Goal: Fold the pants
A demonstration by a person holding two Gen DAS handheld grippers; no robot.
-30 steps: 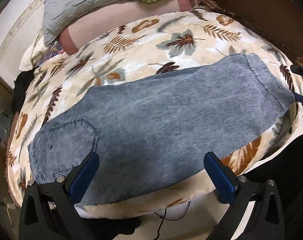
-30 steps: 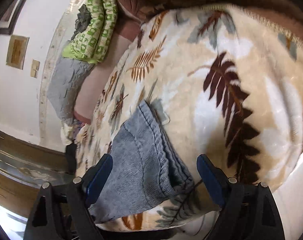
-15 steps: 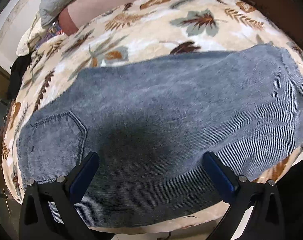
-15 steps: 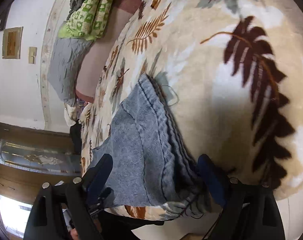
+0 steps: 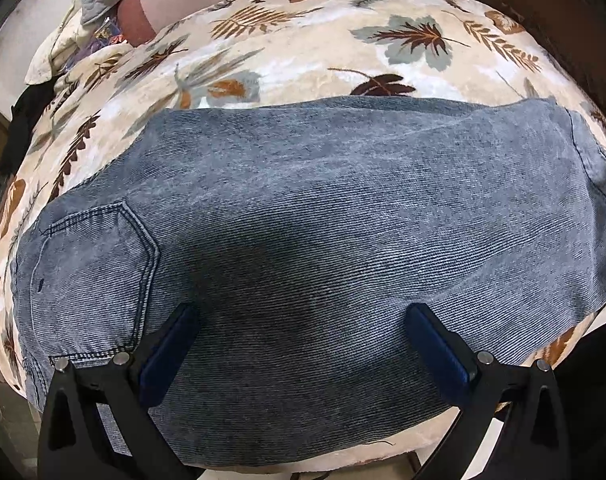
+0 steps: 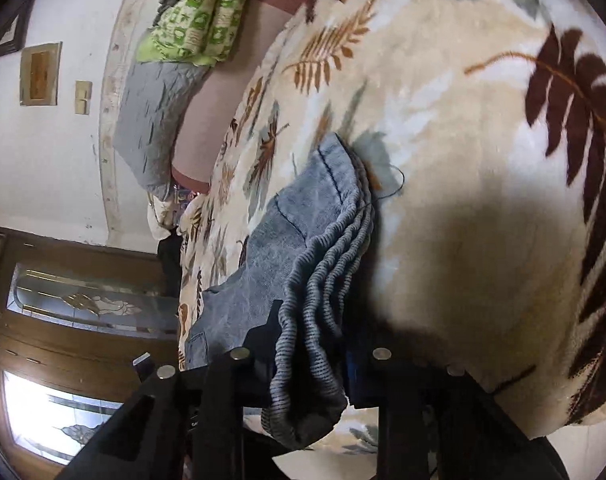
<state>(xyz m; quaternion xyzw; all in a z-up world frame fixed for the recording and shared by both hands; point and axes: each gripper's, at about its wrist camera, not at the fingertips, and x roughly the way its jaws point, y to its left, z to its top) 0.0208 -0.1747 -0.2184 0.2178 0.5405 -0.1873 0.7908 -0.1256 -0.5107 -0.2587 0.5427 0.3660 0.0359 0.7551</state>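
Grey-blue denim pants (image 5: 303, 200) lie folded lengthwise across a cream leaf-print blanket (image 5: 303, 40), with the back pocket (image 5: 91, 272) at the left. My left gripper (image 5: 303, 340) hovers close over the near edge of the pants, pointing steeply down. Its jaws are wide open and nothing is pinched. In the right wrist view the stacked leg hems (image 6: 327, 280) of the pants (image 6: 303, 220) run down between the fingers of my right gripper (image 6: 311, 352). Those jaws are closing, and the hem layers bunch between the pads.
A grey pillow (image 6: 151, 120) and a green patterned cloth (image 6: 199, 12) lie at the far end of the bed. A wooden door with glass panels (image 6: 63, 320) stands beyond the bed's edge. The blanket (image 6: 463, 160) stretches bare to the right of the hems.
The left gripper dropped closer over the pants, then held still. The right gripper moved forward onto the leg hems and its jaws went from wide apart to closed in on them.
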